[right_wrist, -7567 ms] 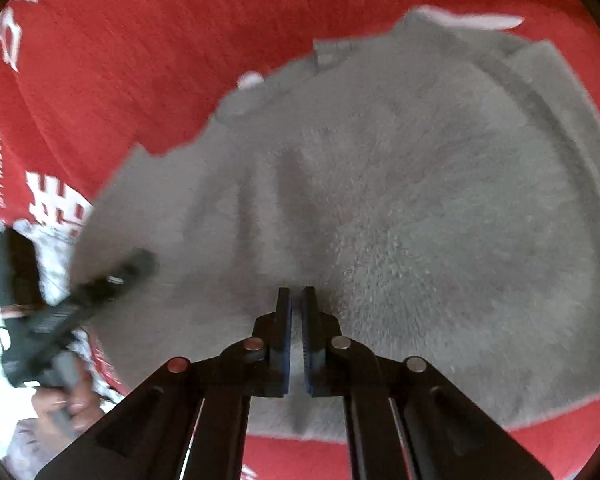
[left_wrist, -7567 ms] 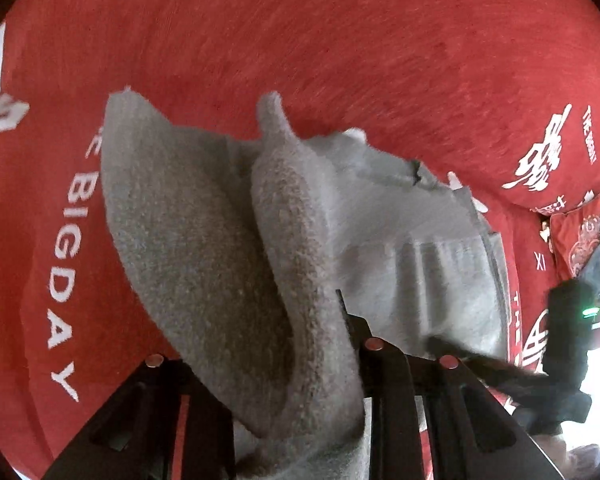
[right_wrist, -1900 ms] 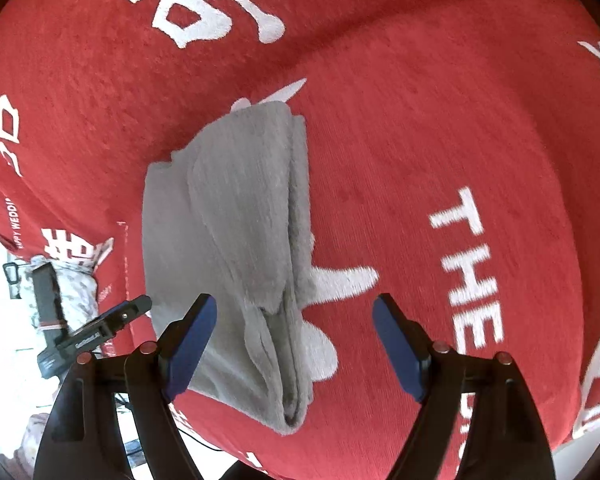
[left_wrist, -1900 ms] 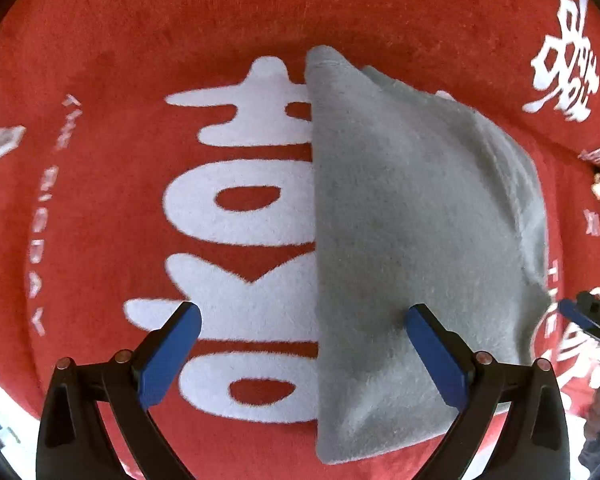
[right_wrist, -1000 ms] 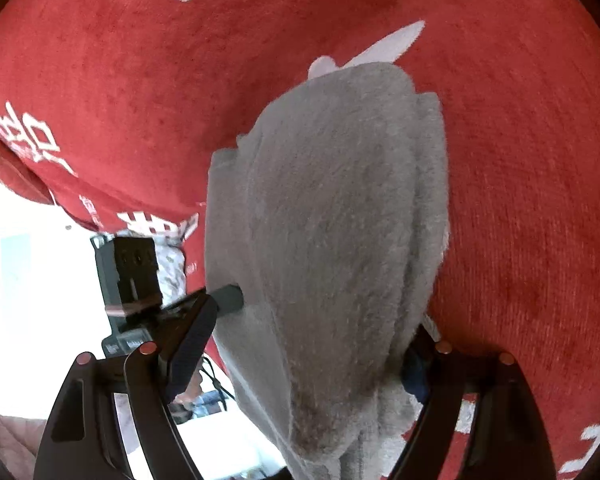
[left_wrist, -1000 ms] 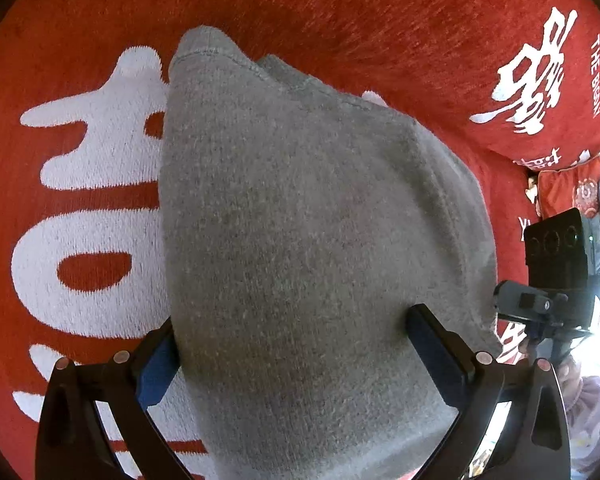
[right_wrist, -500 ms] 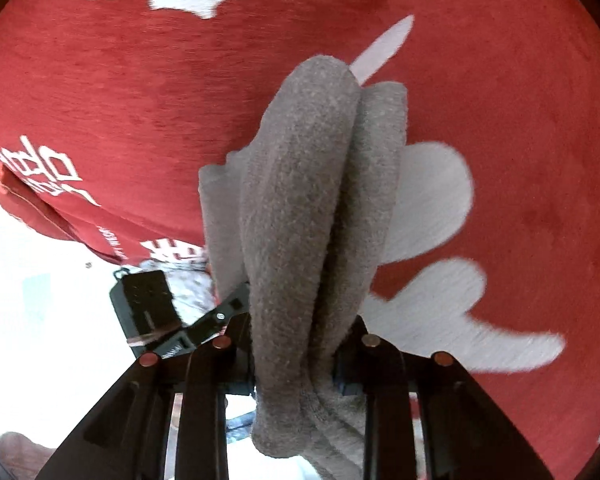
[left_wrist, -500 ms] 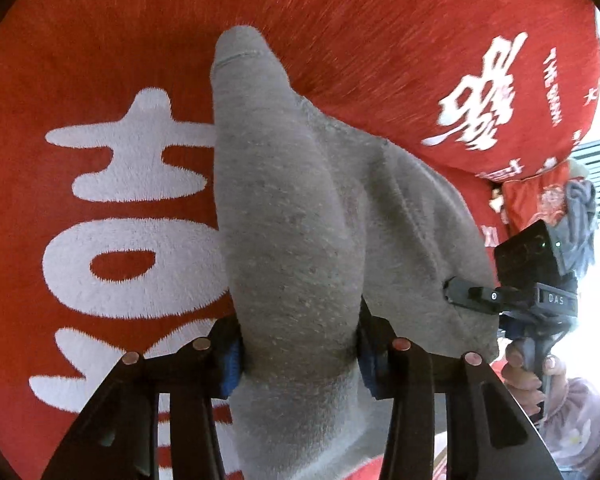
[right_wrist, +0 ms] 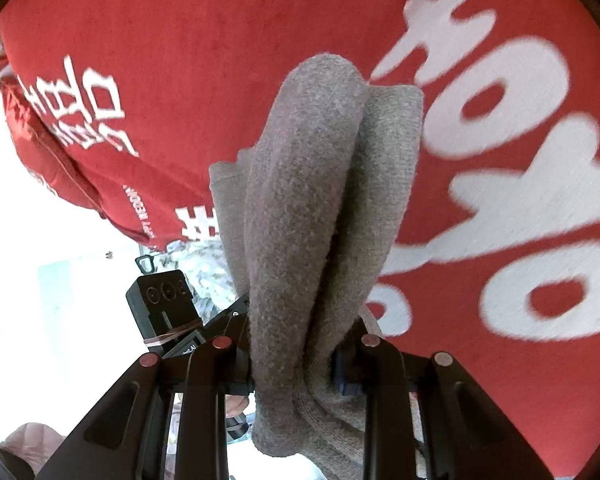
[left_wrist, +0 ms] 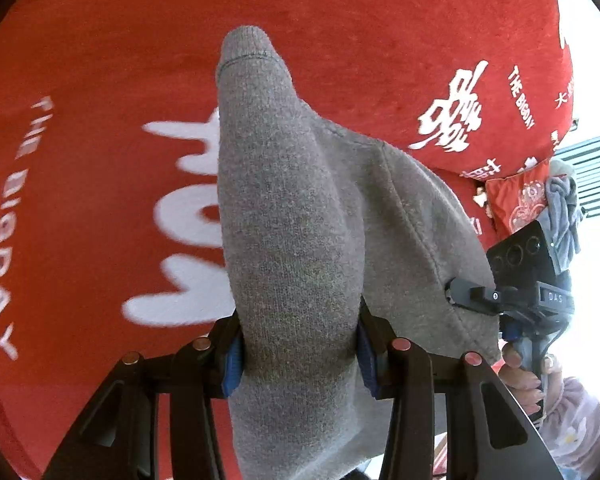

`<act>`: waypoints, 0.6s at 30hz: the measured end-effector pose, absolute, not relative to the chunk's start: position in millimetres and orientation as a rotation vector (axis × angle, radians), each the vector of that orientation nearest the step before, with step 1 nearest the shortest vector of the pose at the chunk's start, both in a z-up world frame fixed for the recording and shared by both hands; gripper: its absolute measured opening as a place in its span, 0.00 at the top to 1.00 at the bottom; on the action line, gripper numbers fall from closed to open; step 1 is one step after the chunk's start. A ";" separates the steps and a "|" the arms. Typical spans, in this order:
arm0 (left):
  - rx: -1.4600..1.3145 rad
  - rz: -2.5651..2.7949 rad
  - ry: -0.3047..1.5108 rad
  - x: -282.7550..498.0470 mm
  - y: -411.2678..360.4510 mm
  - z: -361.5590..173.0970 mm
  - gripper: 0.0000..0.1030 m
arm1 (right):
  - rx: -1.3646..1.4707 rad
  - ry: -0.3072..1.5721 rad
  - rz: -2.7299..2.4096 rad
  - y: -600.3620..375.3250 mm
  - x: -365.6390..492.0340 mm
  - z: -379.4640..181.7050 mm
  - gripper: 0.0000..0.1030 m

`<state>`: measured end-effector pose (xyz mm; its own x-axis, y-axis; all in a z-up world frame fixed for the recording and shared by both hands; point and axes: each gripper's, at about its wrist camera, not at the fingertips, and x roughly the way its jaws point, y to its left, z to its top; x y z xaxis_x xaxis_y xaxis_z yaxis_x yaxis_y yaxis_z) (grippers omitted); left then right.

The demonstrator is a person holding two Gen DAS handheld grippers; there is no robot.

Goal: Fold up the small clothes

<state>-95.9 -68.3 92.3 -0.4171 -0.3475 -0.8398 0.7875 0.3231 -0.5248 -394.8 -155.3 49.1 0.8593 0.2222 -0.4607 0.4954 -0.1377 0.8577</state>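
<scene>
My left tool (left_wrist: 298,354) is clamped on the folded grey garment (left_wrist: 296,216), its blue pads (left_wrist: 232,356) pressing in from both sides on a thick roll of the knit. From that grip the garment runs forward and away from me, its hemmed end standing up above the red cloth (left_wrist: 100,60); a looser flap of the same garment spreads off to the right of the roll and hangs down past the tool's right finger.

My right tool (right_wrist: 296,364) is likewise closed on the grey garment (right_wrist: 320,200), pinching a bunch of two or three stacked folds. The folds rise ahead of the tool with their rounded ends pointing away from me, and a short tail of ribbed knit droops below the grip.

Under the garment lies the red cloth (right_wrist: 160,32), printed with large white characters and small white lettering, covering the tabletop. Seen from the left tool, the other tool's black camera block (left_wrist: 524,252) sits just right of the garment's loose flap, with my right hand (left_wrist: 524,380) wrapped on the handle below it. Beyond that, to the garment's far right, a red printed item (left_wrist: 516,200) and a bundle of blue-grey fabric (left_wrist: 562,216) lie near the cloth's edge. Seen from the right tool, the left tool's black camera block (right_wrist: 162,300) shows just left of the garment, partly hidden behind it.
</scene>
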 end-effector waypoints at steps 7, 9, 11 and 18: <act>0.444 -1.240 1.533 -65.2 -19.3 62.4 0.54 | 1.712 0.632 -0.223 -120.3 -343.2 26.0 0.71; 0.475 -1.180 1.547 -60.0 -11.0 45.8 0.54 | 1.677 0.709 -0.247 -117.6 -331.6 15.0 0.71; 0.505 -1.121 1.553 -55.8 -2.9 35.5 0.51 | 1.628 0.811 -0.304 -118.2 -328.3 9.4 0.68; 0.469 -1.030 1.432 -31.5 22.6 57.1 0.50 | 1.482 0.909 -0.554 -130.1 -359.6 40.2 0.53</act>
<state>-31.5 22.6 57.1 -0.1695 -0.2938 -0.9407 0.7986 0.5184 -0.3058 -359.6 -130.1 40.2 0.5743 0.2123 -0.7906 0.8000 0.0593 0.5971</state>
